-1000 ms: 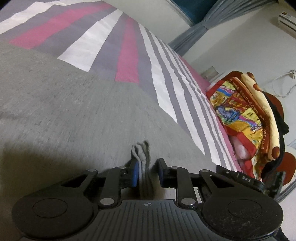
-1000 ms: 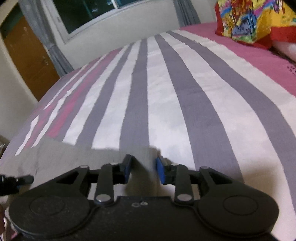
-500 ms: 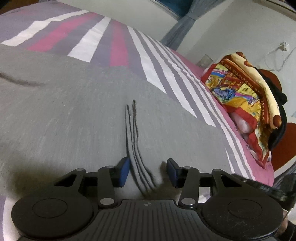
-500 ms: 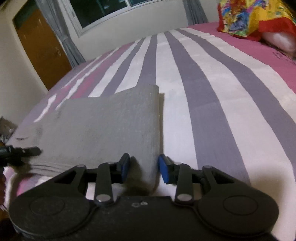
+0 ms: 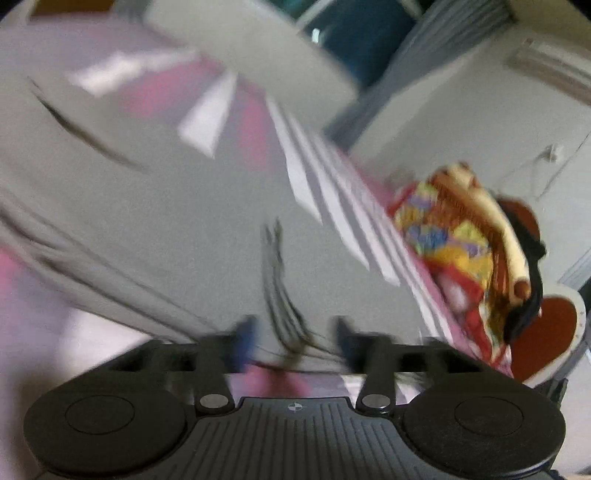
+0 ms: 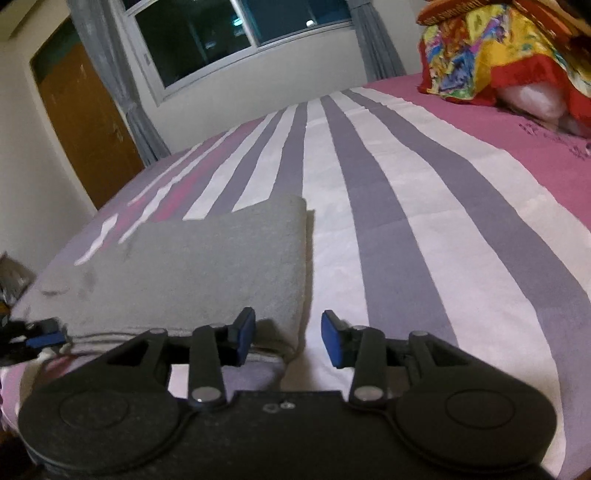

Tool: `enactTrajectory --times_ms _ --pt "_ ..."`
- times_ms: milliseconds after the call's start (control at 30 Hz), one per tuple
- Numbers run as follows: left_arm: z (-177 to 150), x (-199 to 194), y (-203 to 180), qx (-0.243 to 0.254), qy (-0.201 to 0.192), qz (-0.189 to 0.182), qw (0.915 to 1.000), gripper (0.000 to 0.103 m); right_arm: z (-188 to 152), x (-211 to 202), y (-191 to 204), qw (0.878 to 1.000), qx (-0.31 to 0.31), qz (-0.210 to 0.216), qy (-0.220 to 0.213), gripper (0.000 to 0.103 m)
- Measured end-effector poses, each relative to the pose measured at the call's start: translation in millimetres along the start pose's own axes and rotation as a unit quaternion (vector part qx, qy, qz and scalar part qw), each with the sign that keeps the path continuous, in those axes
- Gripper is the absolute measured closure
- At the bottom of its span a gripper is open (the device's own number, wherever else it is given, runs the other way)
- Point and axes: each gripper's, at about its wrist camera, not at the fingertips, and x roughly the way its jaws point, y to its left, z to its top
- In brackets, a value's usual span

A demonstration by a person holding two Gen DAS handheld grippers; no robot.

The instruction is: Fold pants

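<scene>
While both black two-finger grippers sit low in their frames, the folded grey fabric pants [image 6: 207, 269] lie flat on the bed's striped cover of pink, white and grey bands [image 6: 424, 221], filling the lower left of the right wrist view as a neat rectangle with its rounded fold edge running up toward the frame's centre. The right gripper [image 6: 288, 338] has its blue-padded jaws spread wide and holding nothing; the left pad sits just over the near corner of the pants, the right pad over bare cover beside them. At the far left edge of that view the tip of the left gripper shows, right by the pants' near edge. The left wrist view is smeared by motion blur, but the grey cloth [image 5: 184, 221] fills most of its middle and left, with dark creases running up from between the fingers. The left gripper [image 5: 293, 334] has its jaws apart too, and the cloth's edge lies between them without being pinched. A heap of bright yellow, red and blue patterned bedding [image 6: 498, 55] sits in the upper right corner of the right wrist view, and a dark window with grey curtains [image 6: 240, 33] spans the top.
</scene>
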Motion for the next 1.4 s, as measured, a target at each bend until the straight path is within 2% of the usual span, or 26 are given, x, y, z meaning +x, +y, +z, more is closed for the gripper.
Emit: enactTrajectory --times_ms 33,133,200,267,367,500,600,700,733,767,800,833,867,900,967,1000,1100,1167,1267,1300,1367,1400 --pt "0.3 -16.1 9.9 -0.01 -0.03 0.009 0.9995 0.022 0.7 -1.5 -3.9 1.0 0.009 0.001 -0.003 0.053" --pt "5.0 -53.6 60.5 -0.088 -0.098 0.045 0.9902 0.022 2.5 -5.4 -14.4 0.999 0.05 0.008 -0.011 0.052" --pt "9.5 -65.9 95.8 -0.149 -0.124 0.071 0.9786 0.022 3.3 -2.1 -20.7 0.997 0.08 0.008 -0.013 0.052" --pt "14.1 -71.4 127.7 -0.192 -0.146 0.082 0.9669 0.022 2.8 1.3 -25.1 0.994 0.105 0.006 -0.014 0.052" --pt "23.4 -65.3 167.0 -0.234 -0.154 0.078 0.9569 0.022 2.7 6.1 -29.8 0.991 0.131 0.002 -0.017 0.051" --pt "44.3 -44.4 192.9 -0.232 -0.134 0.078 0.9602 0.022 2.3 11.4 -28.0 0.991 0.132 -0.01 -0.018 0.049" --pt "60.7 -27.2 209.1 -0.251 -0.134 0.063 0.9566 0.022 1.8 13.6 -22.6 0.993 0.118 -0.02 -0.017 0.046" --pt "67.2 -11.5 218.0 -0.265 -0.147 0.03 0.9524 0.022 2.0 15.3 -18.8 0.993 0.11 -0.027 -0.018 0.043" --pt "66.4 -9.9 221.0 -0.266 -0.152 0.021 0.9517 0.042 1.9 16.2 -18.0 0.993 0.109 -0.03 -0.018 0.042" --pt "63.9 -5.8 222.0 -0.279 -0.149 0.032 0.9482 0.072 1.9 17.1 -17.7 0.993 0.11 -0.031 -0.018 0.042" --pt "59.0 -9.4 222.8 -0.301 -0.166 0.015 0.9389 0.072 1.9 18.0 -17.9 0.993 0.11 -0.032 -0.016 0.042" --pt "57.5 -15.7 210.7 -0.274 -0.193 0.002 0.9424 0.072 1.4 18.0 -18.6 0.993 0.111 -0.032 -0.015 0.042" --pt "54.3 -23.6 198.6 -0.232 -0.209 0.002 0.95 0.072 0.7 17.1 -19.1 0.993 0.112 -0.031 -0.015 0.042" --pt "47.0 -26.0 198.1 -0.219 -0.218 -0.002 0.9512 0.072 0.4 16.2 -19.4 0.993 0.113 -0.03 -0.015 0.042" --pt "31.4 -13.2 222.4 -0.258 -0.177 0.032 0.9492 0.074 -0.3 14.2 -21.5 0.992 0.121 -0.027 -0.017 0.042" --pt "27.8 -10.7 225.4 -0.252 -0.183 0.022 0.95 0.073 0.5 14.7 -22.5 0.992 0.124 -0.026 -0.017 0.042" --pt "34.6 -4.9 216.6 -0.238 -0.171 0.044 0.9549 0.072 3.6 17.1 -22.2 0.992 0.118 -0.032 -0.014 0.042" --pt "36.0 -2.0 216.9 -0.242 -0.162 0.044 0.9556 0.071 7.0 15.0 -19.8 0.994 0.1 -0.046 -0.02 0.042" --pt "52.0 -2.1 210.5 -0.222 -0.144 0.064 0.9623 0.071 17.4 13.9 -18.7 0.992 0.033 -0.113 -0.035 0.033" --pt "64.6 0.6 208.0 -0.214 -0.14 0.07 0.9642 0.071 22.1 16.3 -22.2 0.988 0.014 -0.149 -0.034 0.03" --pt "75.0 -0.2 198.8 -0.194 -0.136 0.082 0.9681 0.071 29.7 20.6 -34.1 0.978 -0.008 -0.208 -0.032 0.03" --pt "77.0 -19.6 198.5 -0.185 -0.136 0.085 0.9695 0.071 32.8 24.8 -42.9 0.971 -0.016 -0.238 -0.023 0.026"
